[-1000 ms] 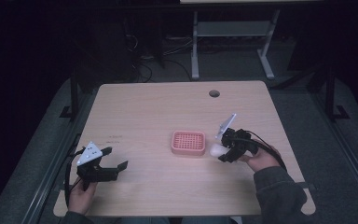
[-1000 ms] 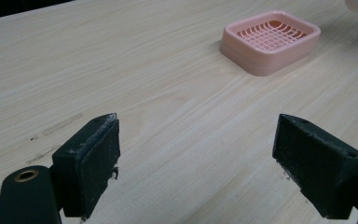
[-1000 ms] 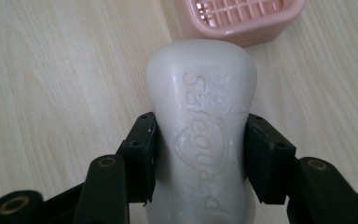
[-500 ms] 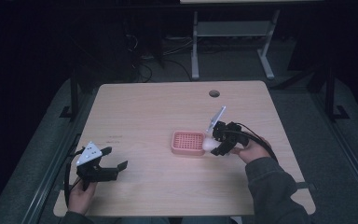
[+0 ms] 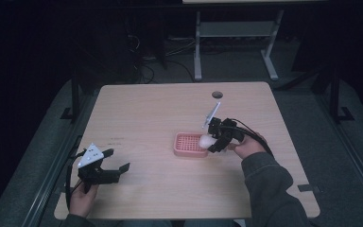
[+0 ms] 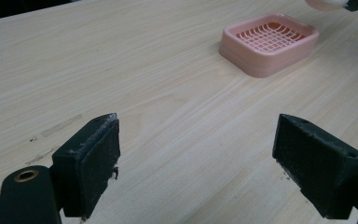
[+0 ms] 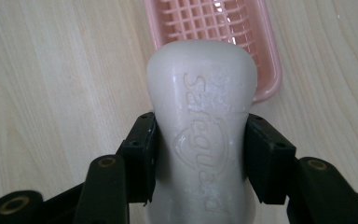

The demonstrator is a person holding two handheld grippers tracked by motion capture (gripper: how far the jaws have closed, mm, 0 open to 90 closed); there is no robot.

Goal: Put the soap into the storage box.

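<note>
Here the right claw [image 7: 200, 154] grips soap [image 7: 200, 116] above the pink dish [image 7: 214, 23]; left claw [image 6: 205, 158] gapes.

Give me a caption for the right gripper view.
Right gripper clamps a white soap bar above the pink dish.

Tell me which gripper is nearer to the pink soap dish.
Right. The right gripper holds the soap bar over the right end of the pink soap dish. The left gripper sits open, well off toward the table's near left corner.
</note>
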